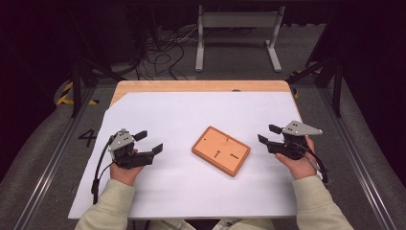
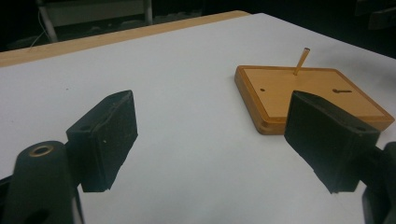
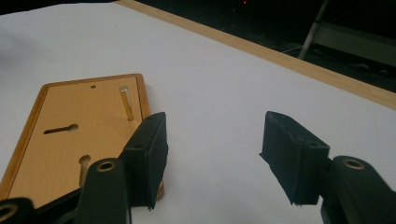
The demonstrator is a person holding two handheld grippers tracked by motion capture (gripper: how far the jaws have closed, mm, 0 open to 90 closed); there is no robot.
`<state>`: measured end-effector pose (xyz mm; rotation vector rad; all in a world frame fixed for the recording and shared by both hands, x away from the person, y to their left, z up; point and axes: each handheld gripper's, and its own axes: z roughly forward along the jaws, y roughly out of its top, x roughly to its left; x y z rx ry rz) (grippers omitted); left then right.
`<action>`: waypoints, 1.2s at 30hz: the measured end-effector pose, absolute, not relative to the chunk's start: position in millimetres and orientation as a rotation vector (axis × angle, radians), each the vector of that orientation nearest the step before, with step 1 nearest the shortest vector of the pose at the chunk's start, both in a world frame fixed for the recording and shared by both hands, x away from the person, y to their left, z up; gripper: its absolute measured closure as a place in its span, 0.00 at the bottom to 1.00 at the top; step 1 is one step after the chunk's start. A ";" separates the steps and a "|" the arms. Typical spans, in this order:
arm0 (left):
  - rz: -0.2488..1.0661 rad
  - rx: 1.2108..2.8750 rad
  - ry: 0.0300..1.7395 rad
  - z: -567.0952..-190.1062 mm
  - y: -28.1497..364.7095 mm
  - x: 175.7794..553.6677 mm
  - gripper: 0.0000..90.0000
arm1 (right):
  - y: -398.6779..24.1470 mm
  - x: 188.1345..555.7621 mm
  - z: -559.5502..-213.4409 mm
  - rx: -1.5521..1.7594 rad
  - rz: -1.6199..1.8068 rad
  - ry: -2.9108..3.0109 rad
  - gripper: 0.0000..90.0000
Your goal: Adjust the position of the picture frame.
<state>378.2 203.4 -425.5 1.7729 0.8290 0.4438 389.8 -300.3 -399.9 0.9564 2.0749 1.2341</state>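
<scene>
Both grippers idle, board mid-counter

Wooden board (image 1: 221,150) lies flat near centre of white sheet (image 1: 191,115) on counter (image 1: 191,86), turned diagonal. It has slots in top and a thin wooden peg (image 2: 301,61) standing up from it. L gripper (image 1: 146,142) left of board, fingers (image 2: 105,140) wide apart, holding nothing. R gripper (image 1: 268,134) right of board, fingers (image 3: 289,156) also wide apart, empty. Both well apart from board.
</scene>
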 end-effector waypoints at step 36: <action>0.418 1.795 0.841 -428.2 202.4 380.6 0.19 | -264.1 435.1 -445.0 1.015 0.957 2.504 1.00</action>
